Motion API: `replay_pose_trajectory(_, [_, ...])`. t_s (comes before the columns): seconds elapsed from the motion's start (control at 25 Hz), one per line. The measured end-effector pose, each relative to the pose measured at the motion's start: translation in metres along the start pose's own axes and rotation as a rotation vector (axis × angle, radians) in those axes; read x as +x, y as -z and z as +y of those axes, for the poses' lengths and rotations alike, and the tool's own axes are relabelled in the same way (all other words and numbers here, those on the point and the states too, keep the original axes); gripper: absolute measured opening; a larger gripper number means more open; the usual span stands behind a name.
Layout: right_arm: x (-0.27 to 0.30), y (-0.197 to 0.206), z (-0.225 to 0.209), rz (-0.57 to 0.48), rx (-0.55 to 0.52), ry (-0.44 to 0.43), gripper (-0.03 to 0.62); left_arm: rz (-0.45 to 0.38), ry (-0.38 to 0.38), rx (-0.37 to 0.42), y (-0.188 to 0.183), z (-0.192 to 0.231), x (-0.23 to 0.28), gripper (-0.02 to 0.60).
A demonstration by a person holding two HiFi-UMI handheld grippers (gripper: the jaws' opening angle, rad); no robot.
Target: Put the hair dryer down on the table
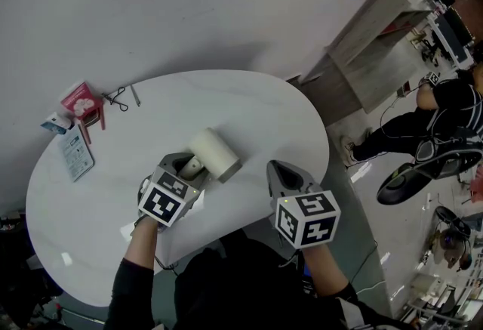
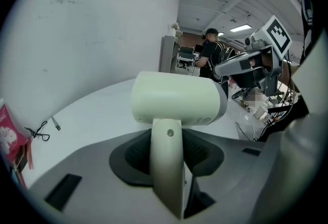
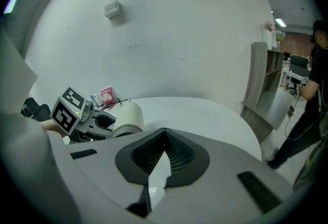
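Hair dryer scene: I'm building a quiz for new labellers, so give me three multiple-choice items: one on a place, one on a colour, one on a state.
1. Where is the pink packet? A) far left edge of the table B) its middle C) its right edge
2. What colour is the hair dryer? A) black B) cream C) red
3. The left gripper is: A) open, empty B) shut, empty C) shut on the hair dryer's handle

Key: A, it lies by the left rim; B, its barrel is cream; C, its jaws clamp the handle.
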State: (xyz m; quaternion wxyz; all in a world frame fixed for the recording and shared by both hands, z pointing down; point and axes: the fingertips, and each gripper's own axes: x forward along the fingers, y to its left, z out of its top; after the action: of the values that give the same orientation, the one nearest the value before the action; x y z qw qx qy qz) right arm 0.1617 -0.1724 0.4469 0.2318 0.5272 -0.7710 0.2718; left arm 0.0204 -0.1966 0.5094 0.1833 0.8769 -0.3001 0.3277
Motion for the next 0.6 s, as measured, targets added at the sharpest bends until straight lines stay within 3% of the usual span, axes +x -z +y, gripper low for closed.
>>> replay_pose_trajectory(0.36, [0.003, 0.005, -0.007, 0.02, 0.007, 0.006, 0.002, 0.04, 0.034, 0.048, 0.002, -0.006, 0.014, 0.16])
replay_pose_trajectory(0.6, [0.006, 0.008, -0.008, 0.039, 0.008, 0.004, 0.002, 0.079, 0.028, 0.034, 0.013, -0.002, 0.022, 0.16])
